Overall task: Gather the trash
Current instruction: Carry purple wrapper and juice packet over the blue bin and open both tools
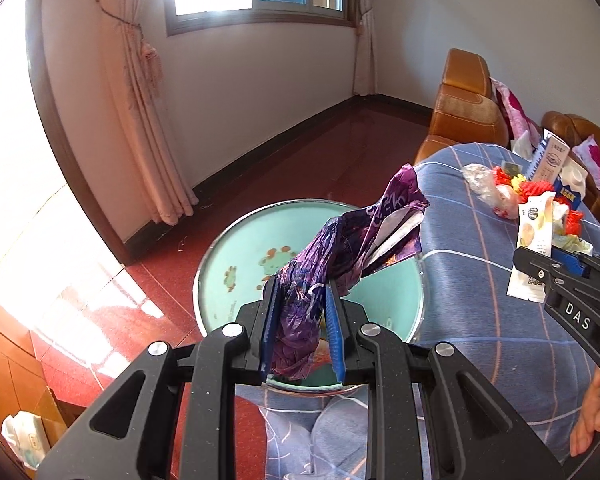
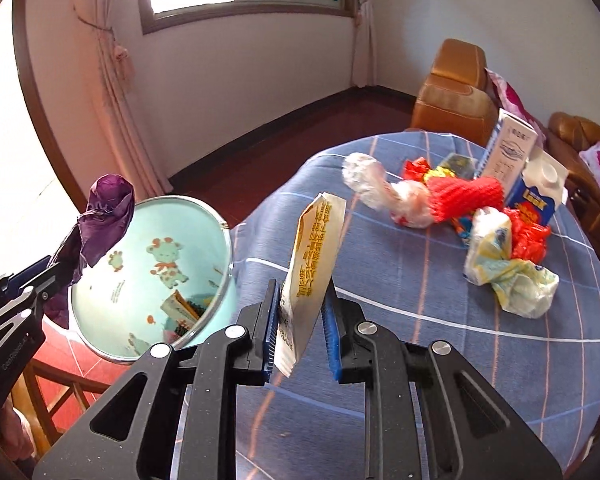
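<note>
Carrying trash to bin, we go view by view.

Left wrist: our left gripper (image 1: 302, 320) clamps crumpled purple wrapper (image 1: 340, 256), hanging over mint cartoon trash bin (image 1: 220, 280). Best: centre over opening, then release.

Right wrist: our right gripper (image 2: 300, 332) pinches white-and-yellow snack packet (image 2: 314, 264) above blue plaid tablecloth (image 2: 420, 320), bin (image 2: 140, 280) just left. More trash piled near milk carton (image 2: 536, 196).

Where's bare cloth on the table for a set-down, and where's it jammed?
Free: the near and middle tablecloth, between the bin side and the crumpled white wrapper. Crowded: the far right, where the red mesh, clear bag and milk carton cluster by the sofa.
</note>
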### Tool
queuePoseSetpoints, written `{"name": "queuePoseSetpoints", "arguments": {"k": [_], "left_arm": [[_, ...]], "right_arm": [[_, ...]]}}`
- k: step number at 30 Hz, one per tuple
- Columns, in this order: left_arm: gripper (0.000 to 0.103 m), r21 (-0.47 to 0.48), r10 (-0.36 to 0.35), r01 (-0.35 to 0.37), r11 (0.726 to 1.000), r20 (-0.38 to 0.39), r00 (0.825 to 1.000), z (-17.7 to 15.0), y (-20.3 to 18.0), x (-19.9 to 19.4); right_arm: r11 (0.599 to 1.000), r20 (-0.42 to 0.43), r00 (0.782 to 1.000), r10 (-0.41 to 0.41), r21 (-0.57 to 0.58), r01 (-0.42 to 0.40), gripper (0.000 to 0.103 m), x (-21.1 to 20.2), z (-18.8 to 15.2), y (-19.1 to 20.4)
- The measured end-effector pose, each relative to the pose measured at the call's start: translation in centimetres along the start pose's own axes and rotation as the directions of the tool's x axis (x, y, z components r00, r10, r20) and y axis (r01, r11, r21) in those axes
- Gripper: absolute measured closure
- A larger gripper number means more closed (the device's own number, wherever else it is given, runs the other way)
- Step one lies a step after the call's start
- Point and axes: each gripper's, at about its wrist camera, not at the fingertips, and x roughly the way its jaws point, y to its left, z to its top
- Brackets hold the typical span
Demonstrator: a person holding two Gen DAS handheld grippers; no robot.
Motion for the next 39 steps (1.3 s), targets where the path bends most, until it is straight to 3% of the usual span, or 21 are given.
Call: {"name": "queuePoseSetpoints", "arguments": {"k": [22, 39], "left_arm": [[0.081, -0.082, 0.066, -0.071, 0.994, -0.065, 0.996, -0.6, 4.2, 2.4], [0.080, -0.086, 0.093, -0.104, 0.991, -0.123, 0.988, -1.1, 4.6, 5.1]], "right_arm": [[0.983, -0.030, 0.993, 0.113, -0.145, -0.117, 0.082, 3.0, 1.6, 8.5], [0.976, -0.107, 0.987, 0.123, -0.166, -0.140, 0.082, 6.8, 1.6, 9.9]]}}
